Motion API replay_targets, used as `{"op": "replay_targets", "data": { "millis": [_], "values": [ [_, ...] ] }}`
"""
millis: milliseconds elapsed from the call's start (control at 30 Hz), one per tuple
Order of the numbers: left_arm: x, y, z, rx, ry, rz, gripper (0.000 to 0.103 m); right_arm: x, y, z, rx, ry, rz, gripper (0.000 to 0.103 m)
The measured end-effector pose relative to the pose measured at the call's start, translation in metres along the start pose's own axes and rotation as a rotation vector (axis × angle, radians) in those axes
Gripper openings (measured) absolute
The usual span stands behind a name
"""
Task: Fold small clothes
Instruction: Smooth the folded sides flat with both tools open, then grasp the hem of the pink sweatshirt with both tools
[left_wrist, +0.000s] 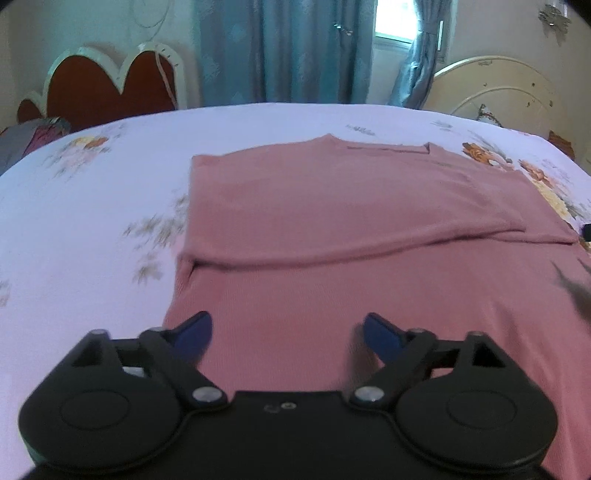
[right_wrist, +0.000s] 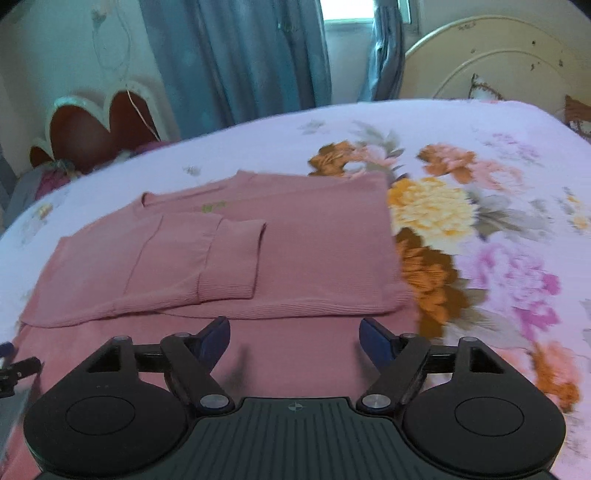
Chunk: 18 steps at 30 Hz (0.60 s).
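A pink knit sweater (left_wrist: 332, 206) lies partly folded on the bed, its upper part doubled over the lower part with a fold edge running across. In the right wrist view the sweater (right_wrist: 303, 236) shows a sleeve with a ribbed cuff (right_wrist: 231, 258) laid across its front. My left gripper (left_wrist: 286, 326) hovers over the near part of the sweater, open, with nothing between its blue pads. My right gripper (right_wrist: 294, 334) is likewise open over the near pink cloth, just short of the folded hem. The tip of the left gripper (right_wrist: 14, 365) shows at the left edge of the right wrist view.
The bed carries a lilac sheet with large flower prints (right_wrist: 480, 236). A red heart-shaped headboard (left_wrist: 107, 88) and a bundle of clothes (left_wrist: 33, 136) stand at the far left, a cream headboard (left_wrist: 498, 88) at the far right, blue curtains (left_wrist: 280, 51) behind.
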<state>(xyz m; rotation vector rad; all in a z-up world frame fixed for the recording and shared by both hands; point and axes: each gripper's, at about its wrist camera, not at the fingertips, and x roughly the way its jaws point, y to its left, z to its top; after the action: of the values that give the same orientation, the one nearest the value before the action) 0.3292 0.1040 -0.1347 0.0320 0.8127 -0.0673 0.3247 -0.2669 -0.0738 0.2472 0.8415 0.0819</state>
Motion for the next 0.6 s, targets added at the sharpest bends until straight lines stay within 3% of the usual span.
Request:
{"op": "replay_targets", "data": {
  "millis": [133,233,267,600],
  "values": [
    [-0.022,0.009,-0.022,-0.016,0.021,0.023,0.085,-0.034,-0.026,-0.016,0.047,-0.004,0.049,0.075],
    [-0.044,0.020,-0.040,-0.034,0.030,-0.004,0.076,-0.059,-0.049,-0.038,0.100,0.011,0.098,0.060],
    [-0.051,0.024,-0.046,-0.048,0.040,-0.016,0.071,-0.066,-0.057,-0.046,0.118,0.018,0.110,0.059],
    [-0.106,0.041,-0.101,-0.214,0.034,-0.054,0.063,-0.116,-0.109,-0.138,0.322,0.101,0.248,0.059]
  ]
}}
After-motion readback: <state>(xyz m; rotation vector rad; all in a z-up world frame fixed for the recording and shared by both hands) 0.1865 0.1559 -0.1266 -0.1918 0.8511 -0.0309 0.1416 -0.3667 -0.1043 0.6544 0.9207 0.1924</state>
